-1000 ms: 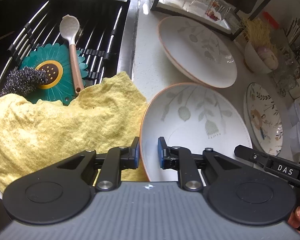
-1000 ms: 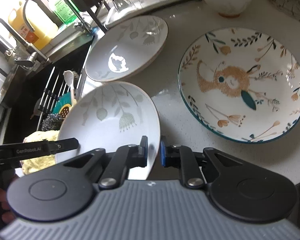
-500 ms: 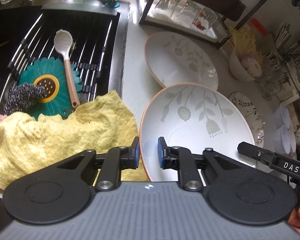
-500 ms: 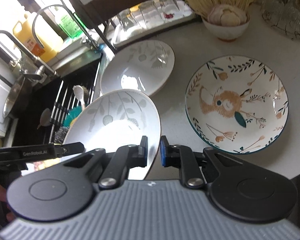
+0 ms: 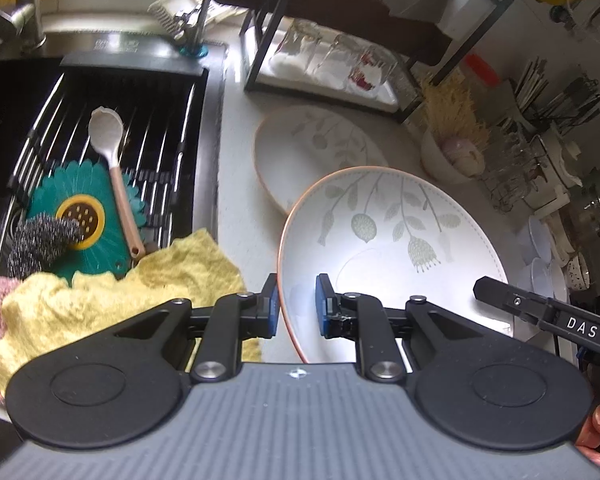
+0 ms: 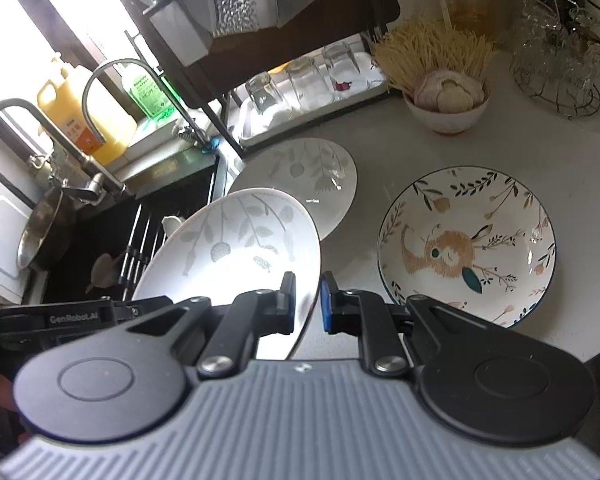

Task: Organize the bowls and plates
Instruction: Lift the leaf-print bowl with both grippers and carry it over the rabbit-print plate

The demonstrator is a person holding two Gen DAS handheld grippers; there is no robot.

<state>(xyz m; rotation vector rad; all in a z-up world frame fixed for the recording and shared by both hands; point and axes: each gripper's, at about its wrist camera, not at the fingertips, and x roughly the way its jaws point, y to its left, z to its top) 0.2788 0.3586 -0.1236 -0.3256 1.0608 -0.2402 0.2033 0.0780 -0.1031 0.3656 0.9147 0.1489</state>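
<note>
Gripping one leaf-patterned plate [image 5: 388, 240] above the pale counter [image 6: 480, 148], both jaws clamped on its rim

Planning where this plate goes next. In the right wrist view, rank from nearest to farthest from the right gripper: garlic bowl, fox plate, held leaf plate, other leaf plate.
1. Held leaf plate, its rim between the right gripper fingers.
2. Fox plate, on the counter to the right.
3. Other leaf plate, flat behind the held one.
4. Garlic bowl, far back right.
</note>
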